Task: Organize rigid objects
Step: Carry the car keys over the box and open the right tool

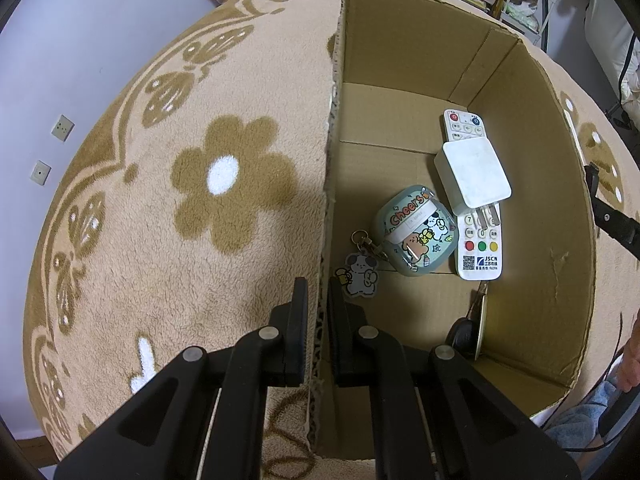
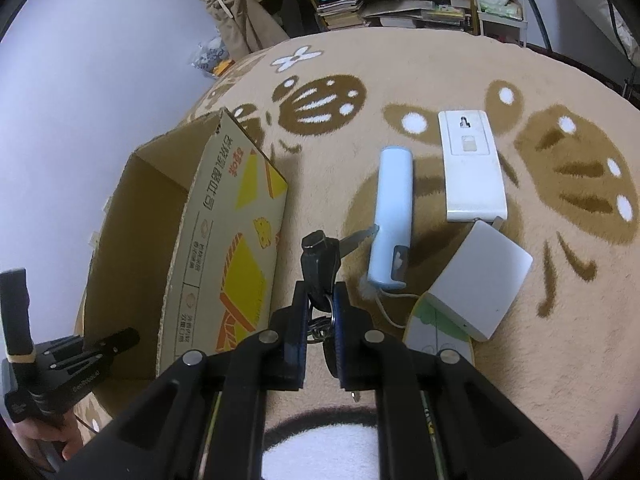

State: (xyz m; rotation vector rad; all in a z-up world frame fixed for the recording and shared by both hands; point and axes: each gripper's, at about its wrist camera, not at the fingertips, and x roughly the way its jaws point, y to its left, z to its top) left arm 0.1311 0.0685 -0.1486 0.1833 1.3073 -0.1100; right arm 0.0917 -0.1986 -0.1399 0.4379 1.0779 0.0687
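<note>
In the left wrist view my left gripper is shut on the near wall of the open cardboard box, one finger on each side of the wall. On the box floor lie a white remote, a white charger resting across it, a cartoon earbud case with a dog charm, and a dark object in the near corner. In the right wrist view my right gripper is shut on a black key with a key ring, held above the rug just right of the box.
On the flowered rug right of the key lie a light blue stick-shaped device with a cord, a white rectangular plate, a grey-white square adapter and a round card under it. Shelves and clutter stand beyond the rug.
</note>
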